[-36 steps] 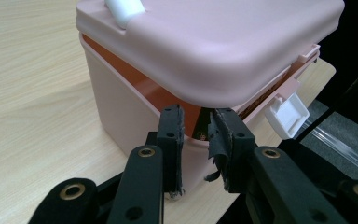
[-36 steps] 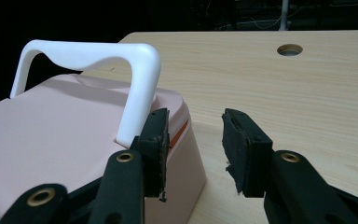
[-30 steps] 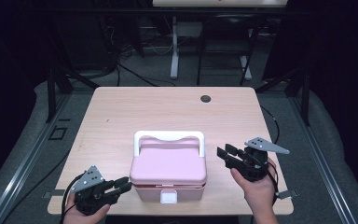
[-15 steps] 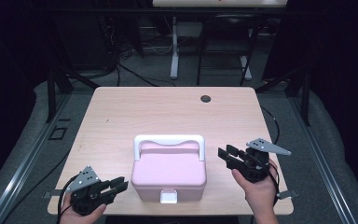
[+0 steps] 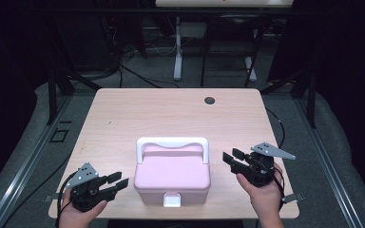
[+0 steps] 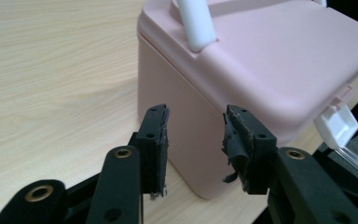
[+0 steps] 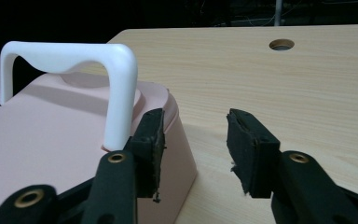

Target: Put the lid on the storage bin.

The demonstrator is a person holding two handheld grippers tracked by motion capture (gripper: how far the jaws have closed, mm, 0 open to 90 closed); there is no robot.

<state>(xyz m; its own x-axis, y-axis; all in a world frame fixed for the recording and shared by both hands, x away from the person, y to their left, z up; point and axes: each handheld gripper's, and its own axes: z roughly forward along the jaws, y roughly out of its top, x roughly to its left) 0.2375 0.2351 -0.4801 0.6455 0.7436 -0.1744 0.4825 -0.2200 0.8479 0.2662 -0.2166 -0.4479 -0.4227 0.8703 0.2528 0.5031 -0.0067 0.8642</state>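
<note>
The left claw (image 5: 119, 181) hangs with jaws parted and empty near the desk's (image 5: 123, 123) front left corner, just beside the pink box's (image 5: 173, 178) left wall. The right claw (image 5: 232, 156), also spread and empty, sits just off the box's right side. The box stands at the front edge, lid closed, white handle (image 5: 172, 142) upright.

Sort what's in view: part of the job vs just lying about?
In the job: pink box, its white handle, white latch, left gripper, right gripper, both open beside it.
Lying about: table, its cable hole.
</note>
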